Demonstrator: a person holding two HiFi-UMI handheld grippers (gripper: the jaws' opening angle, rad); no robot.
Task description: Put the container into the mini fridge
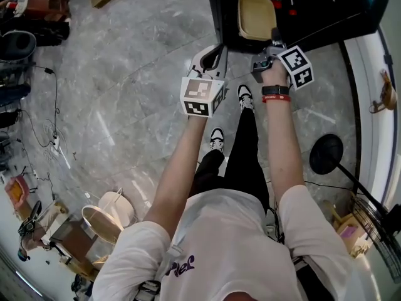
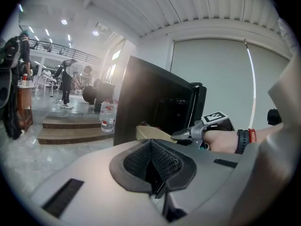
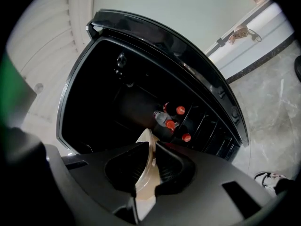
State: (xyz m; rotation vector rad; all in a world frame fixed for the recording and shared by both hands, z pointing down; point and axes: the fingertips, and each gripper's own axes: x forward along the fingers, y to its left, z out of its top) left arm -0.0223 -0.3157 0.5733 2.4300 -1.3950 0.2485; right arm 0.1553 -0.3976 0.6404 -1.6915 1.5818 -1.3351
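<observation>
The beige, flat container [image 1: 257, 16] hangs at the mouth of the open black mini fridge [image 1: 313, 17], held by its near edge in my right gripper [image 1: 269, 50]. In the right gripper view the jaws are shut on the container's rim [image 3: 145, 180], and my right gripper [image 3: 153, 149] faces the dark fridge interior [image 3: 103, 93]. Red-capped bottles [image 3: 172, 123] stand in the door shelf. My left gripper [image 1: 210, 56] is just left of the fridge, shut with nothing in it. In the left gripper view, my left gripper [image 2: 153, 166] looks at the fridge's side [image 2: 150, 100], the container [image 2: 151, 133] and the right gripper [image 2: 188, 135].
The fridge door [image 3: 211, 86] stands open to the right. A black round stand base [image 1: 326, 153] sits on the floor at right, and a pale bucket [image 1: 109, 215] at lower left. Cables [image 1: 53, 137] trail on the left. A water bottle [image 2: 107, 117] stands on wooden steps [image 2: 70, 130].
</observation>
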